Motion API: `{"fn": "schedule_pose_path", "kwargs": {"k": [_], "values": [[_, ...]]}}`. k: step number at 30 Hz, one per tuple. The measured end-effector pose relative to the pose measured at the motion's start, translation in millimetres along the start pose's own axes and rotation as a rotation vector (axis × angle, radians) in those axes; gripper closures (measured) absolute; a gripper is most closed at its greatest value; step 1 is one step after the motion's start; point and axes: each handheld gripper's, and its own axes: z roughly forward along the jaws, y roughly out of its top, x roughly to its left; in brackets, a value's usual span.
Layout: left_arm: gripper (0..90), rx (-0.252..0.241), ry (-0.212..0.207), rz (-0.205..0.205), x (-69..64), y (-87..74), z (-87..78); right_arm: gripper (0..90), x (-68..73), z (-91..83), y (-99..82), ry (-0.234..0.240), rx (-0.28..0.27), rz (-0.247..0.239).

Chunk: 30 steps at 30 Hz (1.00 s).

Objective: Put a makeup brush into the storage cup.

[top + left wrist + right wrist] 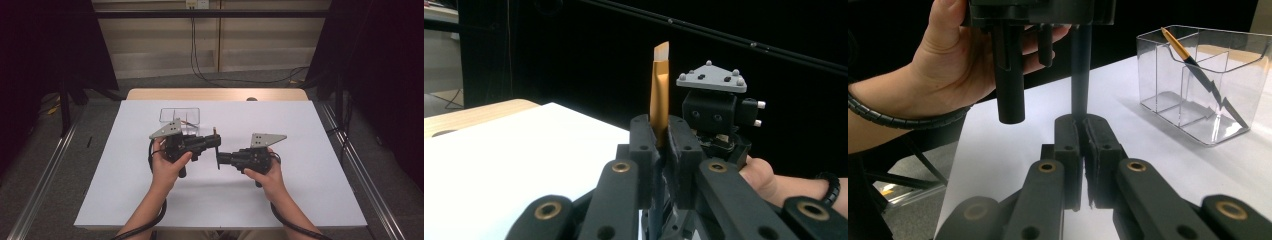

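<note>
A slim pen with a gold upper part [659, 85] and a black lower shaft [1081, 70] stands upright between the two grippers above the middle of the table [214, 132]. My left gripper [216, 141] [663, 132] is shut on the gold part, which sticks up past its jaws. Just below it, my right gripper [220, 159] [1083, 125] is shut on the black shaft. The two grippers point at each other, tips almost meeting. A hand [948, 65] holds the left gripper's body at the top of the right gripper view.
A clear plastic box with compartments [197, 116] [1198, 125] stands behind the left gripper, with another gold-and-black pen [1193, 62] leaning inside it. The white table top [280, 200] reaches out on all sides. Dark curtains flank the table.
</note>
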Motion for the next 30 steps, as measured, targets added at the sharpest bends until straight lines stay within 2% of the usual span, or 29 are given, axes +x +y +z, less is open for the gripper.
{"fn": "schedule_pose_path", "kwargs": {"k": [16, 20, 30], "values": [[83.6, 0.011, 0.013, 0.017, -0.1, 1.0, -0.3, 83.9, -0.6, -0.7, -0.5, 0.002, -0.002, 0.021], [83.6, 0.018, 0.022, 0.025, 0.3, 1.9, -2.3, 72.4, -1.2, -2.9, 0.4, 0.006, -0.006, 0.027], [83.6, 0.020, 0.033, 0.030, 1.8, 1.6, -6.3, 41.3, -5.9, -15.0, 3.3, -0.046, 0.012, 0.032]]}}
